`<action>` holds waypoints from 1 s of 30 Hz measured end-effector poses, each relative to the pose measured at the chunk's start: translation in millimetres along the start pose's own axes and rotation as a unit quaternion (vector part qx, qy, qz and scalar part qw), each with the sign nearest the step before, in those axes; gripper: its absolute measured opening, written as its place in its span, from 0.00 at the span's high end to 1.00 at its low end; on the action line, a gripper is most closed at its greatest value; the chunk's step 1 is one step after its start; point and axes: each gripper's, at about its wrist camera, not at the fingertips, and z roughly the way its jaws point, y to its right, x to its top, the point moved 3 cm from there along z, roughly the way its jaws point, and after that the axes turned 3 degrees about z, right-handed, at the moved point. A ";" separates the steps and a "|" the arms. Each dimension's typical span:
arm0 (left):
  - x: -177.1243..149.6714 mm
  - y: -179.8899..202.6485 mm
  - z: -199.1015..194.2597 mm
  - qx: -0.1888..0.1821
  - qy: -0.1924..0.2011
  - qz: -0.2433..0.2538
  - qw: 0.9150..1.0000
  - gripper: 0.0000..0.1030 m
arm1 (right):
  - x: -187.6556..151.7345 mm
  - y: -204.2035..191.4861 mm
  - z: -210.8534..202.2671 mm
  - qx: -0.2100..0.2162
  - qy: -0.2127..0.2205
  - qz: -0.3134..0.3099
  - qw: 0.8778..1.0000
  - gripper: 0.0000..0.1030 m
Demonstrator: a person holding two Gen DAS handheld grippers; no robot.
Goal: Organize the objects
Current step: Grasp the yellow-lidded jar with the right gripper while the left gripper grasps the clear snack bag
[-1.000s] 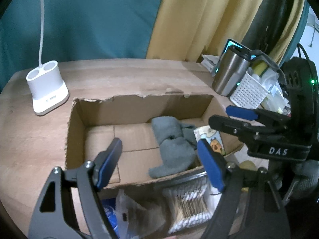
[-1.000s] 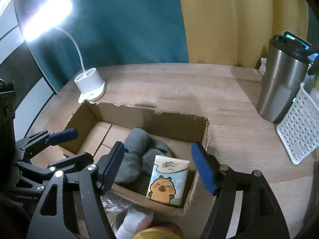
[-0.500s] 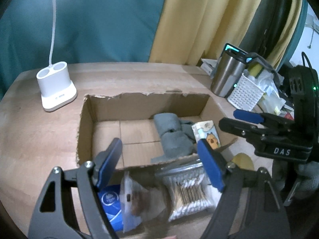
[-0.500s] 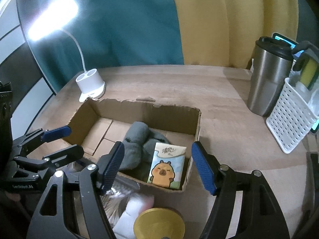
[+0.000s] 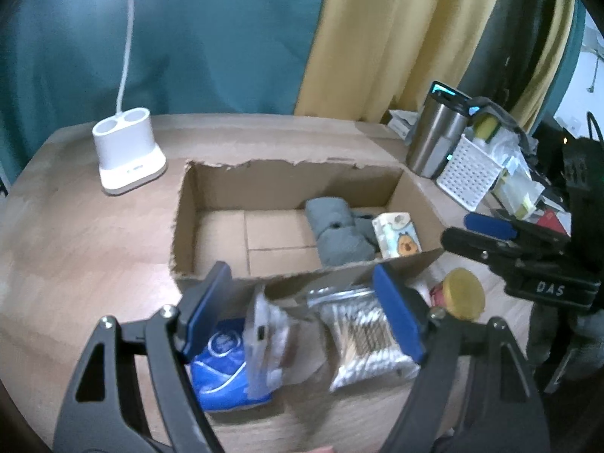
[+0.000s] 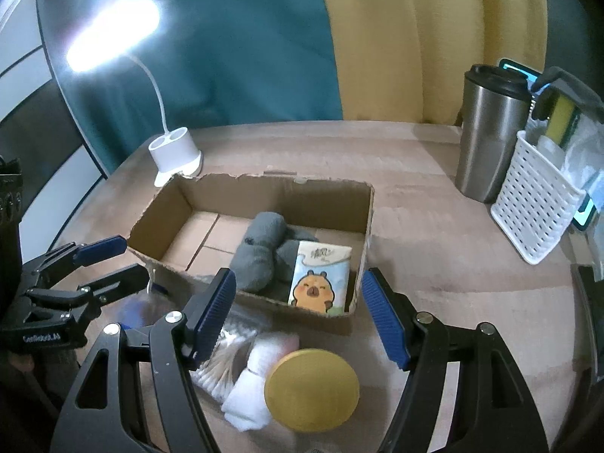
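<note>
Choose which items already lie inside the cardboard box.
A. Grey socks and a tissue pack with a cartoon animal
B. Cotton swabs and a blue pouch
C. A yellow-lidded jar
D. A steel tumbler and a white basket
A: the grey socks and tissue pack lie inside the cardboard box.

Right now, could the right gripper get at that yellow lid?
Probably yes. The right gripper is open, and the yellow lid lies just below its fingers with nothing on top. White socks touch its left edge.
</note>
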 end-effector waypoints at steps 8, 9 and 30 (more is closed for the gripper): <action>-17.5 -10.6 -2.6 0.019 -0.011 -0.011 1.000 0.23 | -15.0 2.7 -8.4 -0.007 0.001 0.000 1.000 0.29; -19.6 -11.3 -3.2 0.020 -0.012 -0.011 1.000 0.23 | -16.5 3.2 -8.8 -0.007 0.001 0.000 1.000 0.29; -47.8 -2.2 19.7 0.014 -0.044 0.010 0.999 0.23 | -55.1 4.7 -6.8 -0.028 -0.019 0.000 0.999 0.21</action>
